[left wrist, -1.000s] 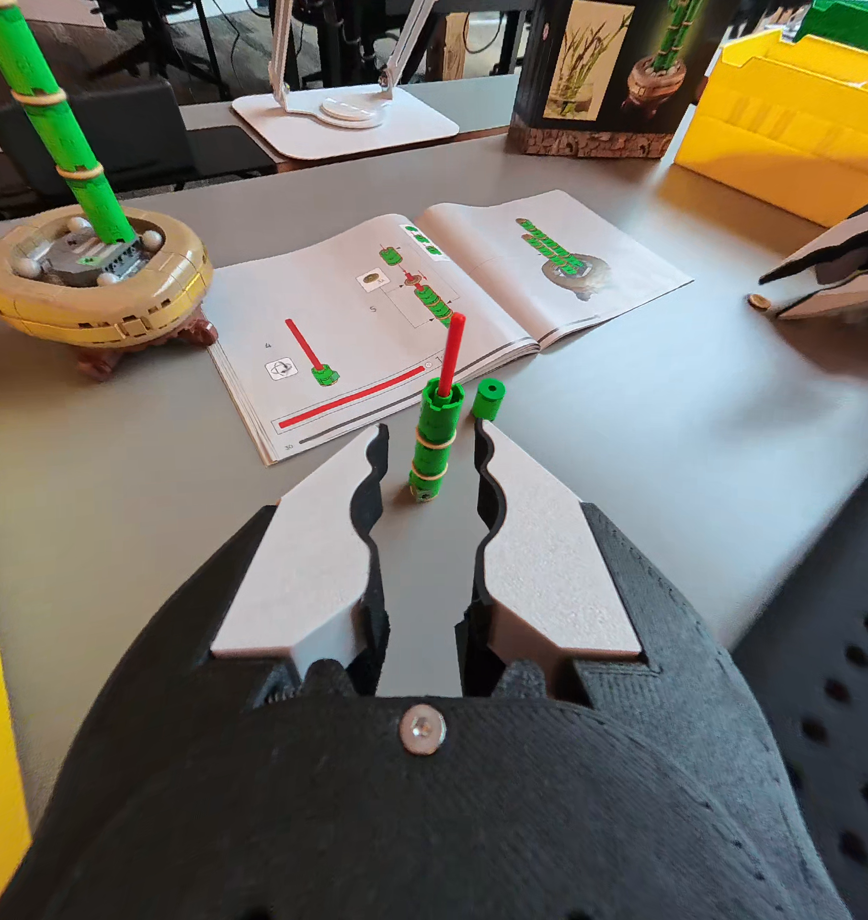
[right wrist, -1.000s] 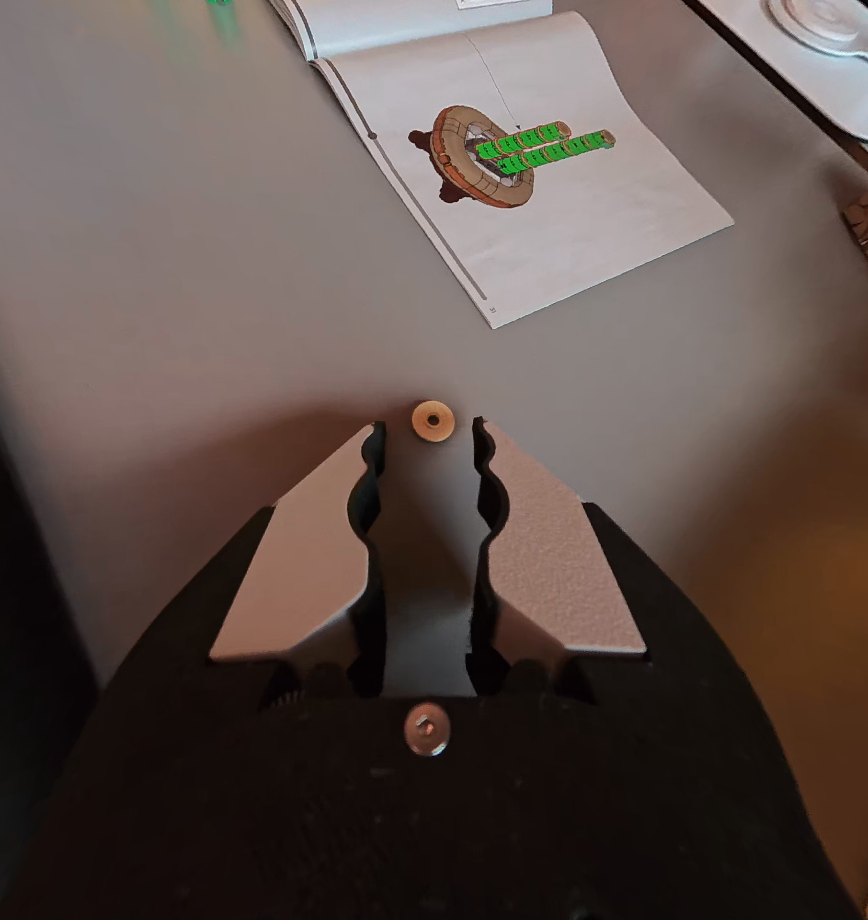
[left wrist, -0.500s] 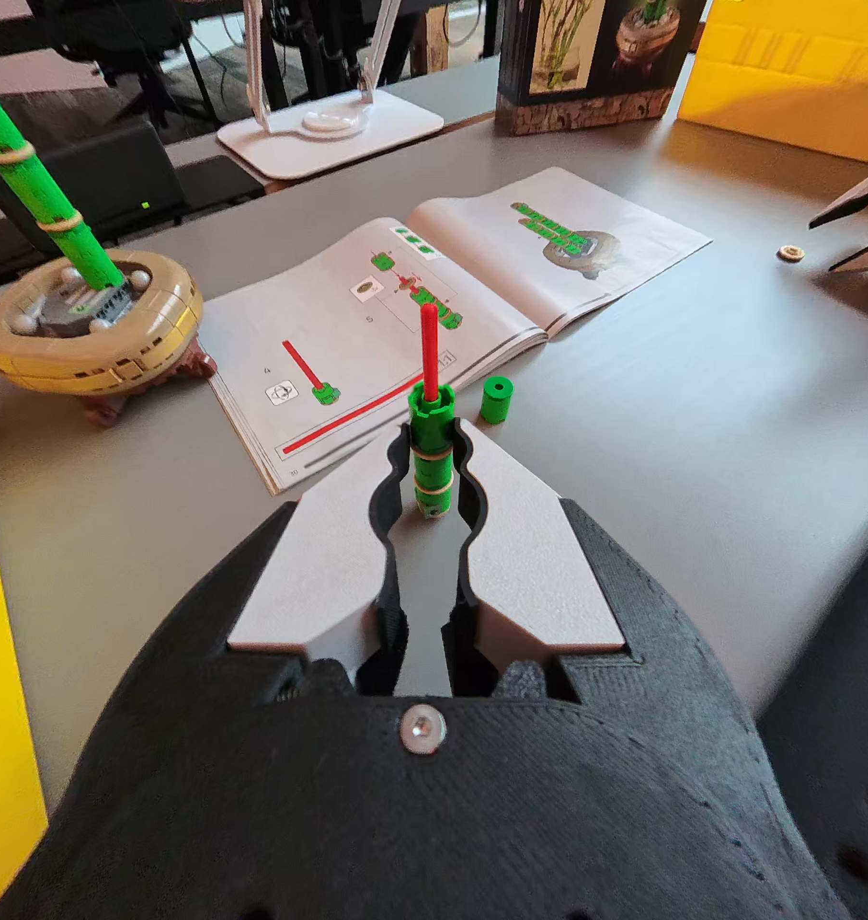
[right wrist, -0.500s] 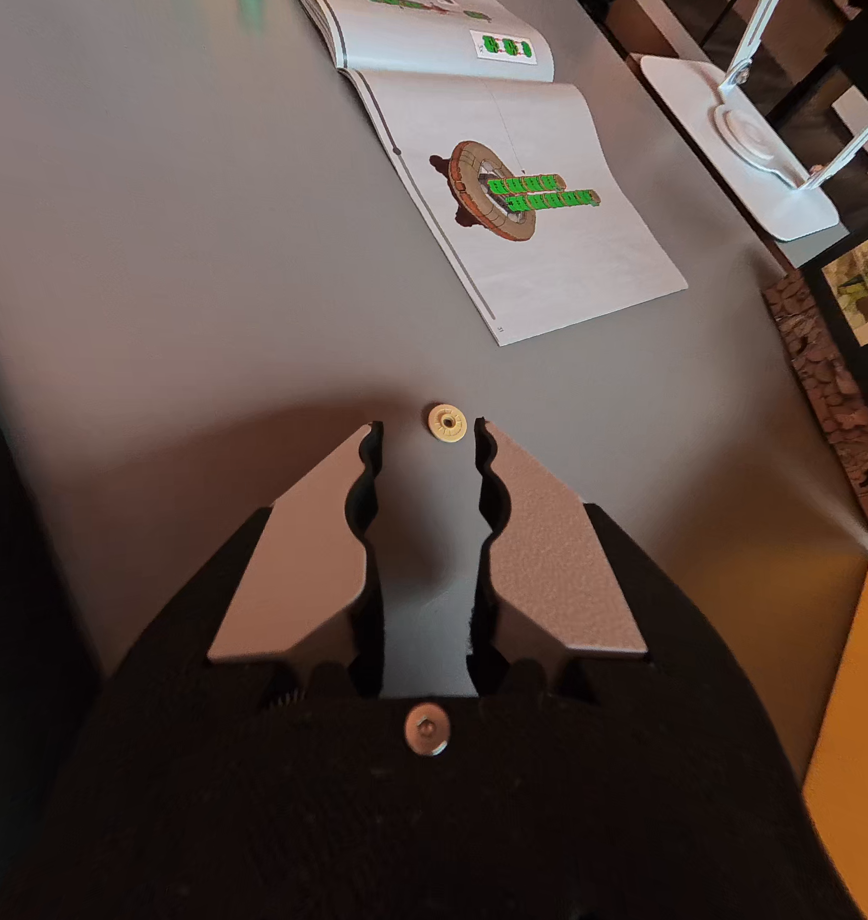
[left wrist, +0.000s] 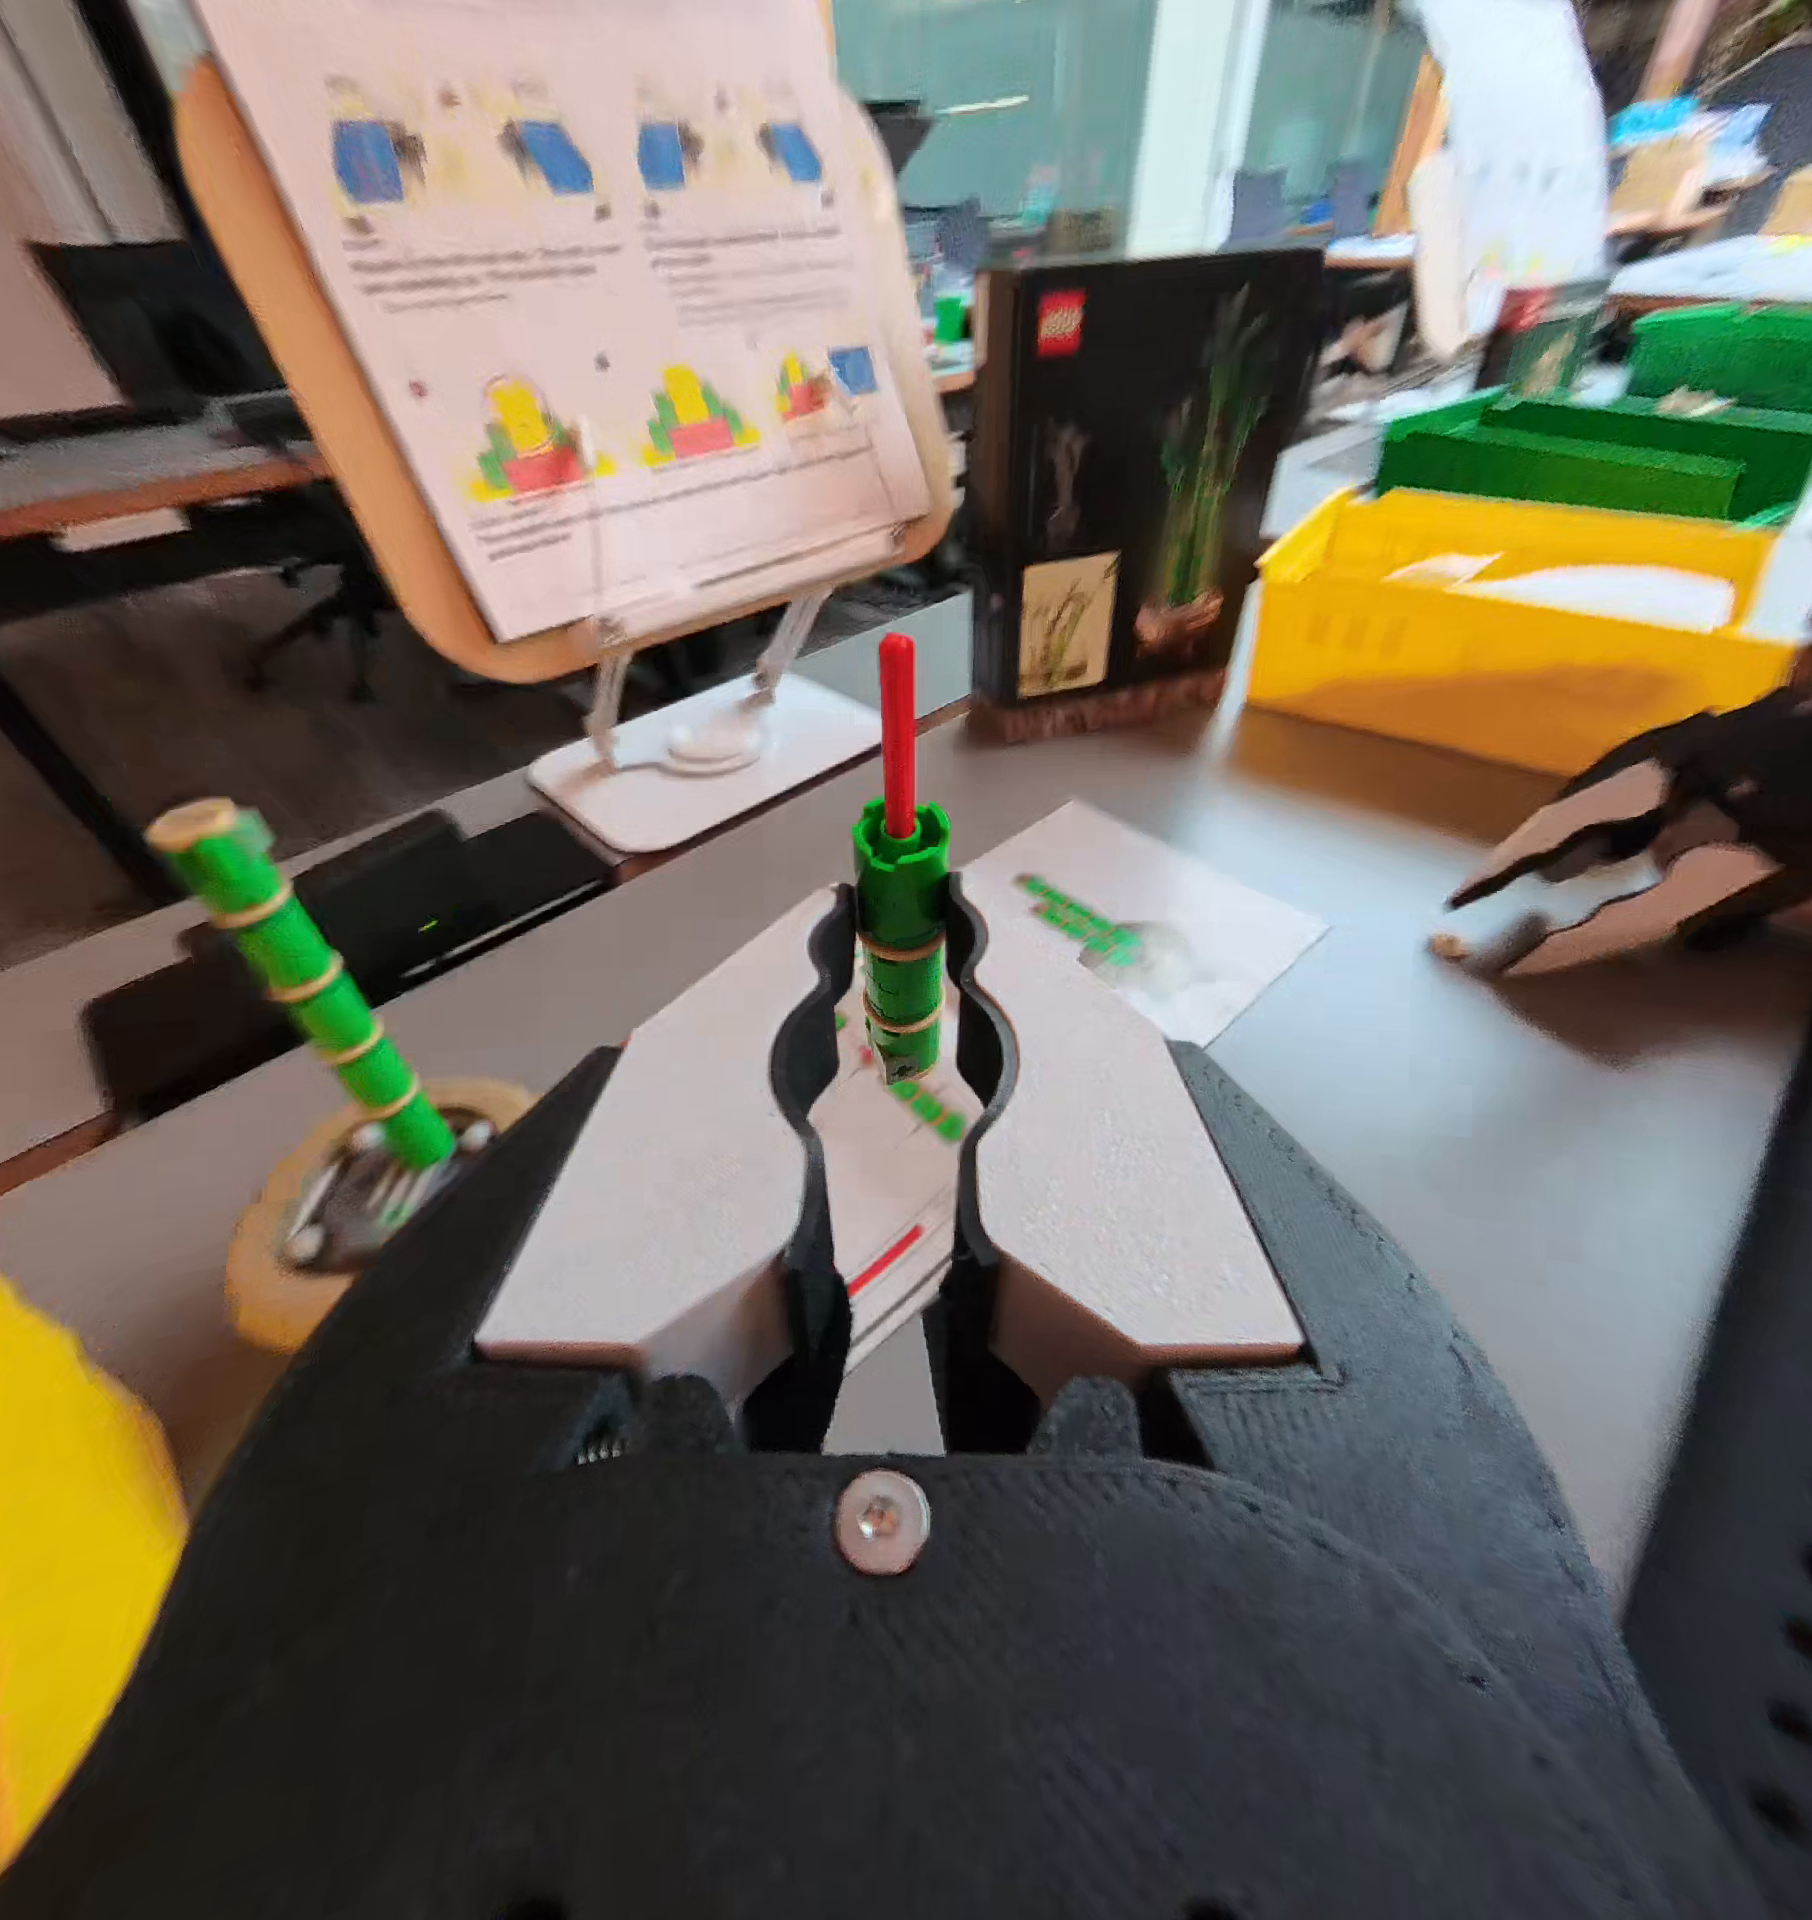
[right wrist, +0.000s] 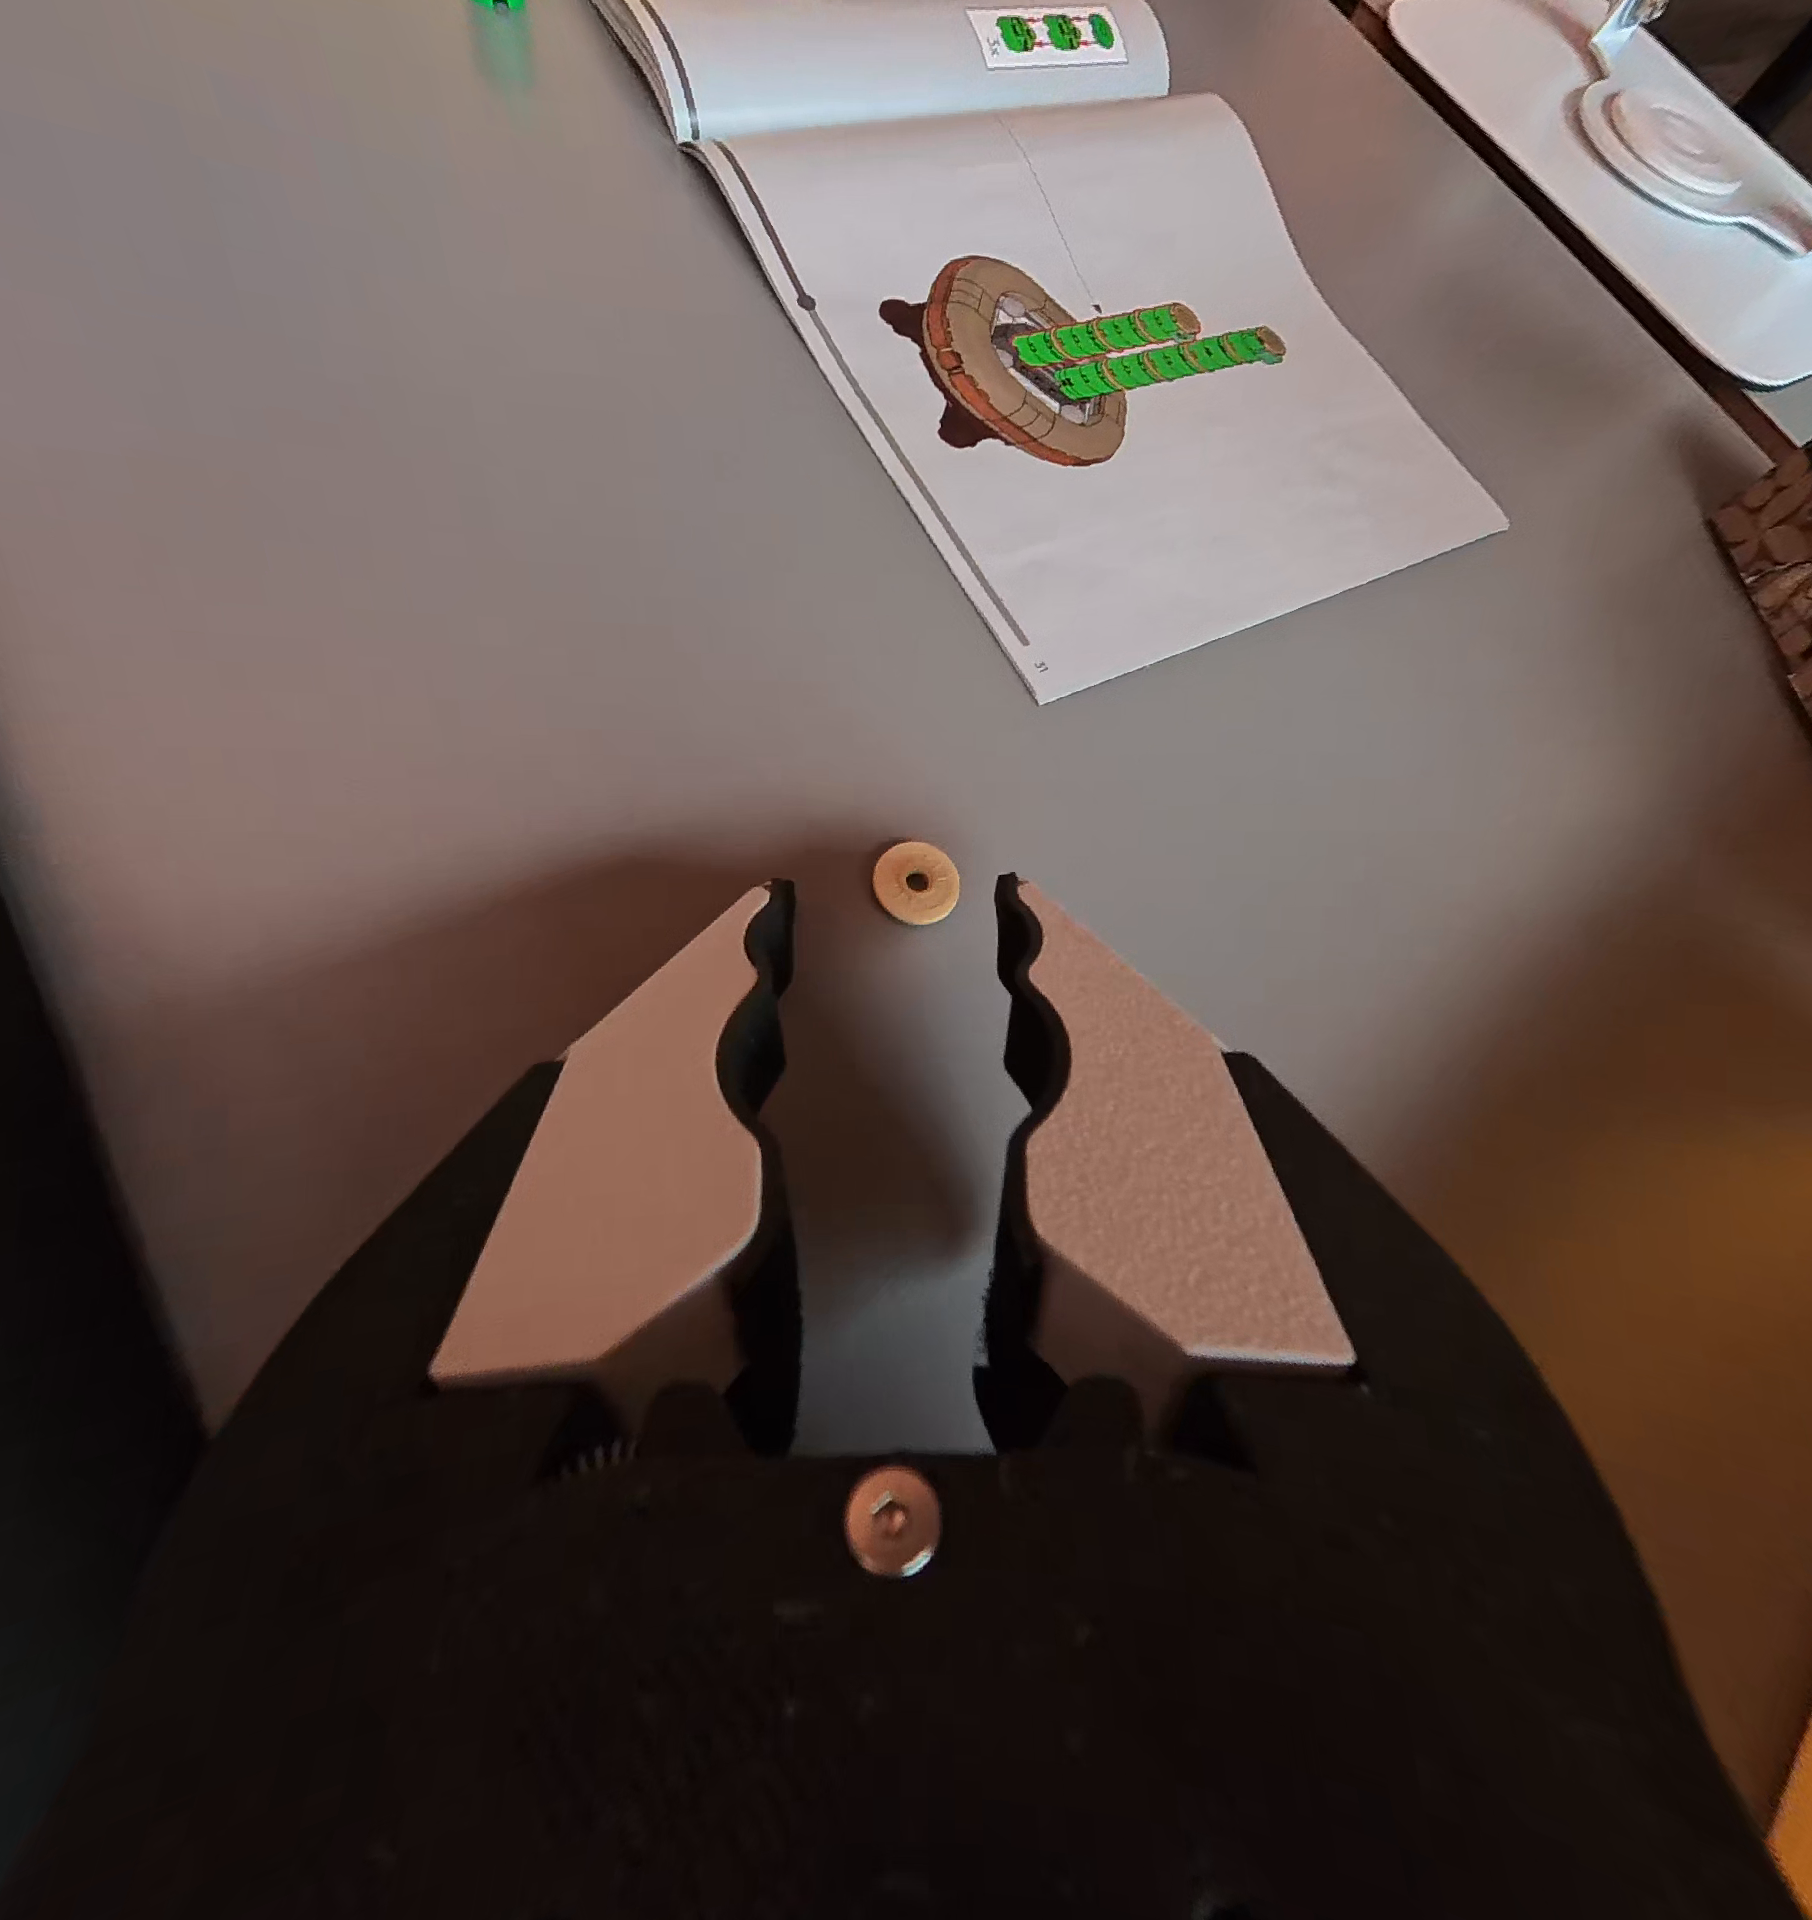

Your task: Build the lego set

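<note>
1. Left gripper (left wrist: pixel 897 971) is clamped on the green bamboo stalk segment (left wrist: pixel 900 956), lifted, red axle (left wrist: pixel 896 736) pointing straight up.
2. Right gripper (right wrist: pixel 894 902) is spread wide, low over the grey table (right wrist: pixel 362 520).
3. The tan round ring piece (right wrist: pixel 916 881) lies flat dead ahead between its tips, so I'd say right grabs it.

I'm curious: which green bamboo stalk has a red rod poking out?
The short green stalk gripped by the left gripper; the taller stalk in the pot has none.
</note>
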### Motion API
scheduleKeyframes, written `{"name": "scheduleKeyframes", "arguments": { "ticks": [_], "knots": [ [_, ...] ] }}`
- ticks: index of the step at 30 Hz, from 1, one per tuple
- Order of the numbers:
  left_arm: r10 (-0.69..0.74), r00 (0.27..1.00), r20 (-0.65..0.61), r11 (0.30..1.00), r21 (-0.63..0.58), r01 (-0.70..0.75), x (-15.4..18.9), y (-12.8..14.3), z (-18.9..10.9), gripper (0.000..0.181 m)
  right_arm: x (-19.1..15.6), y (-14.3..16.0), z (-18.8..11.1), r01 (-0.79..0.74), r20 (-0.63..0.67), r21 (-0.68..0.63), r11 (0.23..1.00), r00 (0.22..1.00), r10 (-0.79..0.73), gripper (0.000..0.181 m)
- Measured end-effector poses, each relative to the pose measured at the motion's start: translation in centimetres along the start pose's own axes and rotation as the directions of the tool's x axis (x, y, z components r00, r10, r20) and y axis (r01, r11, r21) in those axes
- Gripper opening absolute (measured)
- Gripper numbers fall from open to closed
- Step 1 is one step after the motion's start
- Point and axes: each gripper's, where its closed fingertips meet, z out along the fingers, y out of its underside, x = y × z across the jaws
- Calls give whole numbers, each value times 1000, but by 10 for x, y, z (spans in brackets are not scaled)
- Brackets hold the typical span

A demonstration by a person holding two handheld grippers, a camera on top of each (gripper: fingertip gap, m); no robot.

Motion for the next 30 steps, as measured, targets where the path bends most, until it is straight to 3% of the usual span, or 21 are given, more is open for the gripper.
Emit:
{"name": "scheduleKeyframes", "arguments": {
  "ticks": [3,7,10,14,18,22,25,28,30],
  "knots": [
    [-123,981,-150,990,-82,112,3,-5,18,14,4,-1,0,-6,-19,7,1000,1000,7,37],
    [-97,984,-151,985,129,117,-10,-6,22,14,12,-8,-2,12,-63,54,998,998,-9,28],
    [-182,956,-229,979,51,199,-9,19,16,14,20,-14,-6,17,-120,99,995,993,-5,28],
    [-264,926,-270,965,-67,255,-15,50,10,14,48,-14,-13,131,-360,76,988,928,-95,29],
    [-424,828,-368,905,-138,402,-13,58,12,15,50,-13,-12,226,-429,25,974,882,-194,29],
    [-454,775,-439,887,-145,438,-3,52,7,15,53,-20,-19,201,-442,92,975,886,-141,29],
    [-462,724,-512,871,-106,480,8,35,0,14,41,-72,-41,221,-440,251,942,893,-92,28],
    [-456,672,-584,865,-115,488,26,25,-3,14,-19,-167,-33,182,-199,424,887,974,-105,27],
    [-445,669,-595,878,-142,457,38,27,1,14,-61,-211,-4,94,31,486,869,992,-124,28]
  ]
}}
